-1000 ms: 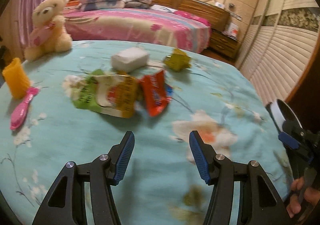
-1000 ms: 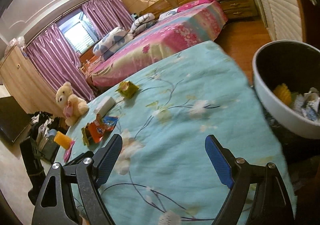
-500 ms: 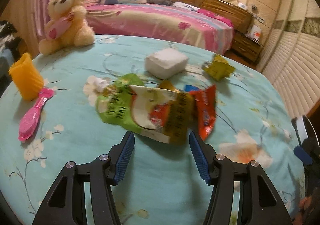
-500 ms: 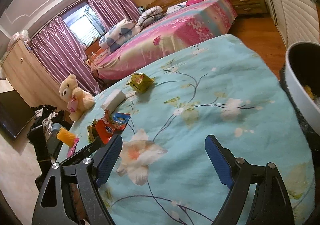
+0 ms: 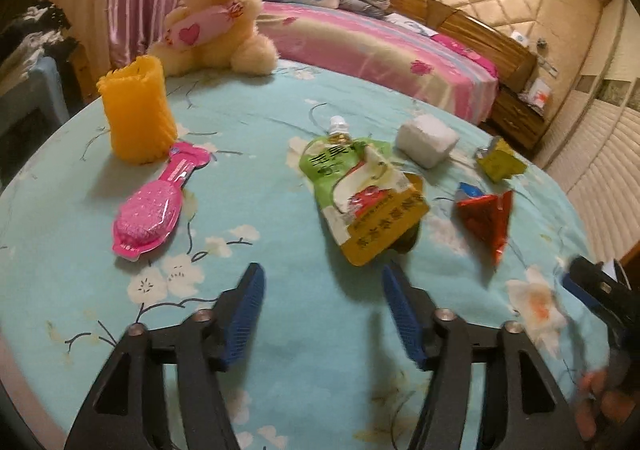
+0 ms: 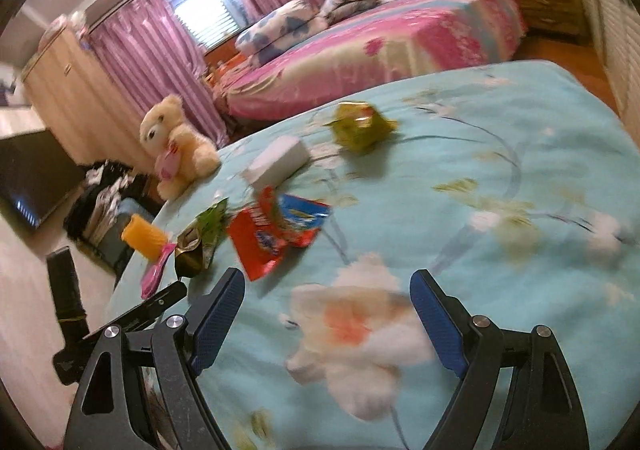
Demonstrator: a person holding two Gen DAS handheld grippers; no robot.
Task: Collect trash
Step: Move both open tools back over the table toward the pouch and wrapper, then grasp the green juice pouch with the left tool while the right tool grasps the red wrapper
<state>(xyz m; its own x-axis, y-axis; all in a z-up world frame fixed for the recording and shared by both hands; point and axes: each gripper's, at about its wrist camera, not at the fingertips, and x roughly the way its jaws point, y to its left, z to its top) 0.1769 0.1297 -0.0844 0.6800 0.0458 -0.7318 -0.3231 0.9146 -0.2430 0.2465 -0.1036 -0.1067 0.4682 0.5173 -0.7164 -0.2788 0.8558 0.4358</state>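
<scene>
Probably light & floppy: the green pouch [image 5: 362,194] lies flat on the bedspread [image 5: 280,330], centre of left view, just above the left gripper [image 5: 322,314], whose fingers have just been widening, nothing between them. Pinch its yellow bottom edge; foil is slippery. Right gripper [image 6: 326,320] spread wide, empty, red wrapper [image 6: 276,234] upper left of it.

Your hand [image 5: 600,406] is blurred and cut by the picture's edge, and the print on the red wrapper [image 6: 264,240] is too smeared to read.
</scene>
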